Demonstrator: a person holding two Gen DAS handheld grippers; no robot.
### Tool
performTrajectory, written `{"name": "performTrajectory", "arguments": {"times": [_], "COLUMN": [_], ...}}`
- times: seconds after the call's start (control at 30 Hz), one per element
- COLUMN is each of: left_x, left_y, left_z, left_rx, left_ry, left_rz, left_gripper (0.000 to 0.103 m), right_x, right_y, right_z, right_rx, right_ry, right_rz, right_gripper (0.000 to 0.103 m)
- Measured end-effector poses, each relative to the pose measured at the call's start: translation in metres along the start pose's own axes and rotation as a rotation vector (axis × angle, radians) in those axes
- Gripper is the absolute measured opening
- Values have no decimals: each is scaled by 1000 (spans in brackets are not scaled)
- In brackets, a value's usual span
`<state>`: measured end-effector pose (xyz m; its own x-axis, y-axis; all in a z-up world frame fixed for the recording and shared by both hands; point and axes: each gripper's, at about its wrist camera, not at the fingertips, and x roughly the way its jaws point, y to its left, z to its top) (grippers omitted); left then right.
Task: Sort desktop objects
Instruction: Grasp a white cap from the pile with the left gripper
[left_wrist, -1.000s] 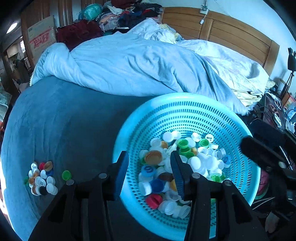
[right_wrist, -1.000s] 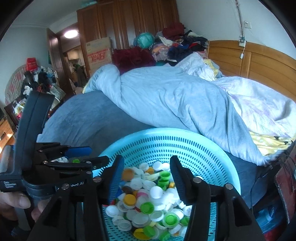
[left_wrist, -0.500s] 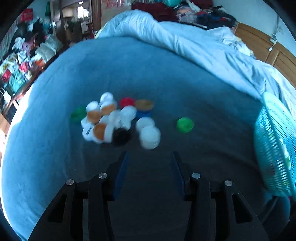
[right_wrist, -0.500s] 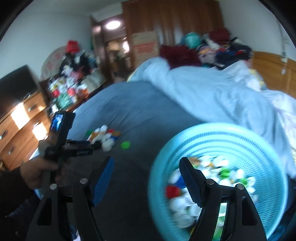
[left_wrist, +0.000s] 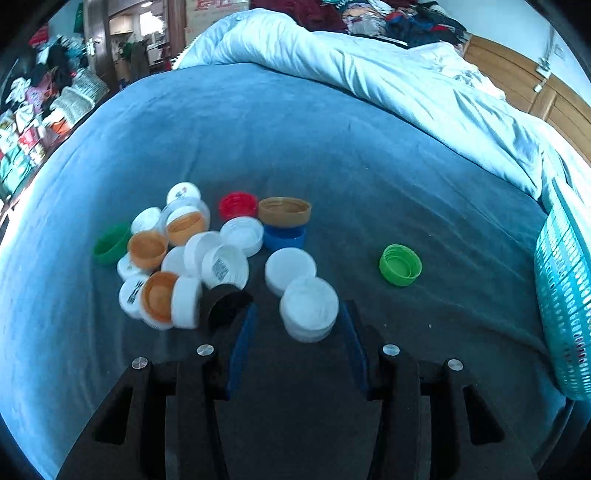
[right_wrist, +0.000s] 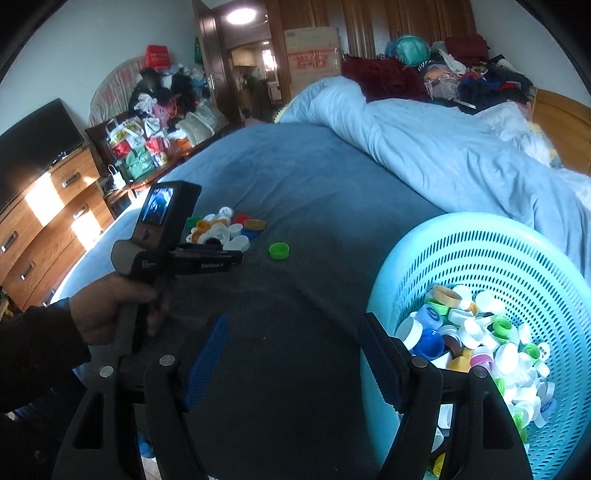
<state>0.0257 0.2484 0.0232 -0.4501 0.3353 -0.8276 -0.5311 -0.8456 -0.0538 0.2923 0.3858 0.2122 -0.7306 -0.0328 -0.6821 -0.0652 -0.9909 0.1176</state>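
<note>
A heap of bottle caps (left_wrist: 207, 254), white, orange, red, blue, gold and black, lies on the blue bedspread (left_wrist: 332, 140). My left gripper (left_wrist: 300, 317) is open low over the bedspread, with a white cap (left_wrist: 309, 308) between its fingers; contact cannot be told. A second white cap (left_wrist: 290, 270) lies just beyond. A lone green cap (left_wrist: 400, 264) lies to the right, also in the right wrist view (right_wrist: 279, 251). My right gripper (right_wrist: 291, 336) is open and empty, its right finger at the rim of the turquoise basket (right_wrist: 491, 254) holding several caps (right_wrist: 476, 343).
The basket's side (left_wrist: 565, 295) shows at the right edge of the left wrist view. A rumpled pale blue duvet (right_wrist: 443, 140) covers the far half of the bed. A wooden dresser (right_wrist: 48, 218) with a TV stands left. A wooden headboard (left_wrist: 535, 85) is behind.
My left gripper swung from over the basket to the cap heap and moved closer, now straddling a white cap. My right gripper swung left, putting the basket at its right, and opened wider.
</note>
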Motion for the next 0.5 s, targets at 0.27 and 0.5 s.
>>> {"name": "performTrajectory", "arguments": {"times": [0.27,0.5], "left_x": [-47,-89], "left_y": [33,83], "left_z": [-7,-40], "left_rx": [-75,-146], "left_ry": [-89,-123], "left_rz": [-88,-53], "left_gripper": [26,26], "right_x": [22,69], "right_y": [20,49], "right_z": [7,16], "right_rx": [-34,-69], "right_ry": [21,44], "right_rz": [37,120], "right_gripper": [76,74]}}
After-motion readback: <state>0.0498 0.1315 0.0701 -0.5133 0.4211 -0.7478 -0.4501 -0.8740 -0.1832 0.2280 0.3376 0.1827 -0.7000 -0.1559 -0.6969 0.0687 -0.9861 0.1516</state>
